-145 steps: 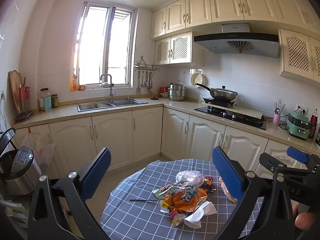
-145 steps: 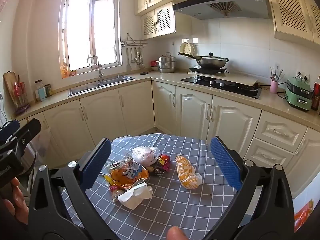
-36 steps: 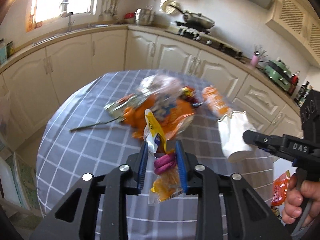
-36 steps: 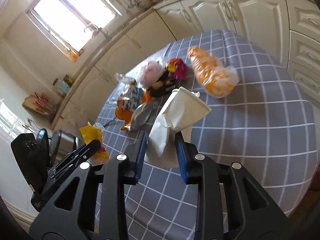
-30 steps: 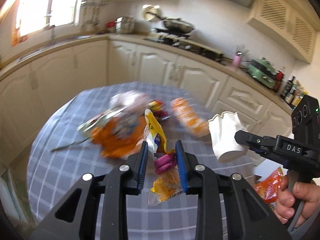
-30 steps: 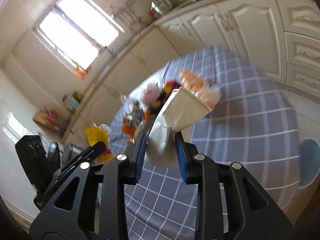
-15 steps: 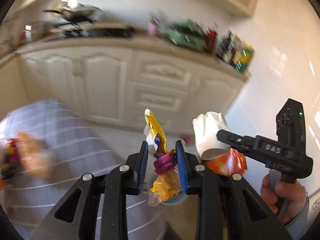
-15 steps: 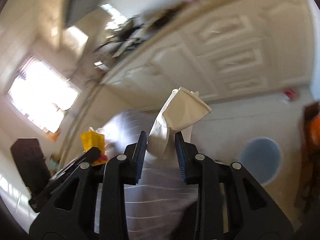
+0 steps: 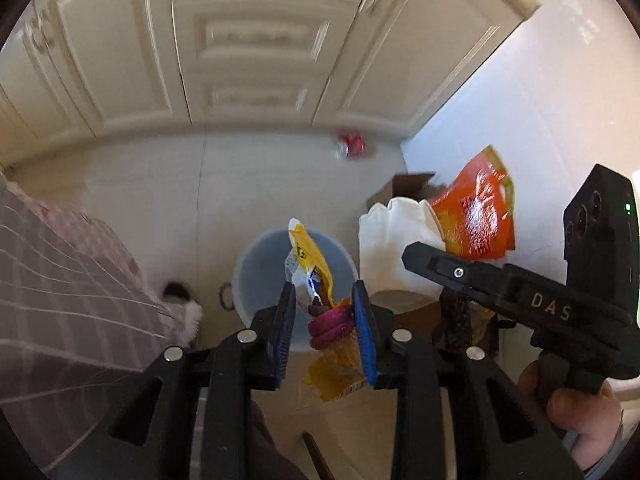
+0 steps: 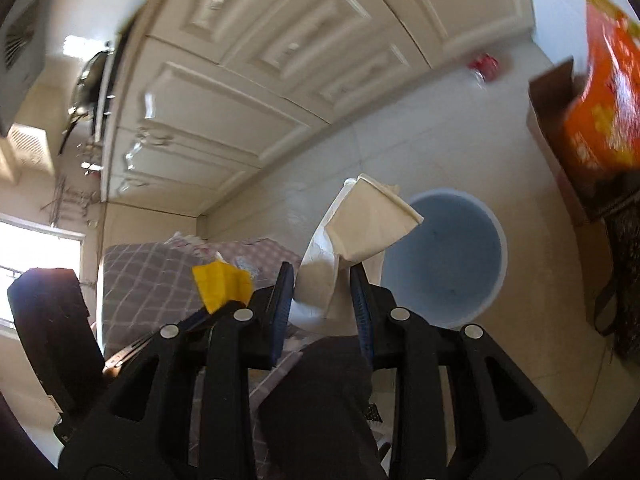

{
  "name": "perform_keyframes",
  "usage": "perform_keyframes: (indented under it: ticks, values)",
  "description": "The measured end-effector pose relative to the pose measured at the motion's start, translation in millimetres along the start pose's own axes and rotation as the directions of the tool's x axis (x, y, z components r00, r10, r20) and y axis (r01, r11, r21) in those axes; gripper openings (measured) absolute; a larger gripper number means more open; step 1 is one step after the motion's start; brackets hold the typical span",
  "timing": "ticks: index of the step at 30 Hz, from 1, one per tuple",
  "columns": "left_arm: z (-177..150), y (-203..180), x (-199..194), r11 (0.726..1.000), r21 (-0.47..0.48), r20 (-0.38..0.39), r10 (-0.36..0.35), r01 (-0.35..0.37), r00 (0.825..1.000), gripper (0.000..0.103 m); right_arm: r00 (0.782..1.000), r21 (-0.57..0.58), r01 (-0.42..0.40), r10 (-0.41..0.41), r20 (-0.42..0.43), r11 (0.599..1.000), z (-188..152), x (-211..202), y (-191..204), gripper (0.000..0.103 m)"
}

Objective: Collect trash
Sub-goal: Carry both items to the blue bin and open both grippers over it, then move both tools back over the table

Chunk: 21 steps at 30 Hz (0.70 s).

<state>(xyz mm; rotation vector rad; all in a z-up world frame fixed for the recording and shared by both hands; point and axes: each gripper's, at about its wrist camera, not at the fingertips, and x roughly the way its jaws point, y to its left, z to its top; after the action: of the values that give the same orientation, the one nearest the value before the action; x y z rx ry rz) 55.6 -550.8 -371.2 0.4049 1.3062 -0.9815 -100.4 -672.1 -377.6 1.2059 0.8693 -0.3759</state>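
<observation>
Jaws clenched: left gripper on wrapper, right gripper on tissue.
Both held above blue bin; bin's contents unclear.

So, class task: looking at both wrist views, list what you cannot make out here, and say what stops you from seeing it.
- Bin contents: in the left wrist view the yellow snack wrapper held by the left tool covers part of the blue bin.
- Bin's near rim: in the right wrist view the crumpled paper cup in the right tool hides it.
- Small red item on the floor: blurred in both views, unidentifiable.
- Orange package: print blurred, cut by the right view's edge.
</observation>
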Motion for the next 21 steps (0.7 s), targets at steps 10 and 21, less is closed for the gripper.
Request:
perform_keyframes:
  ticks: [10,21]
  values:
    - [15,19,17,0.996,-0.063,-0.021,0.058,-0.06,0.998,0.084,0.999,0.097,0.035,-0.036,0.008,0.995,6,7,-28,0.091]
    - [8,2,-55,0.982,0.002,0.169,0.186,-0.189,0.968,0.097,0.989,0.071,0.098,-0.106,0.107,0.993,-10,-32,-7,0.097]
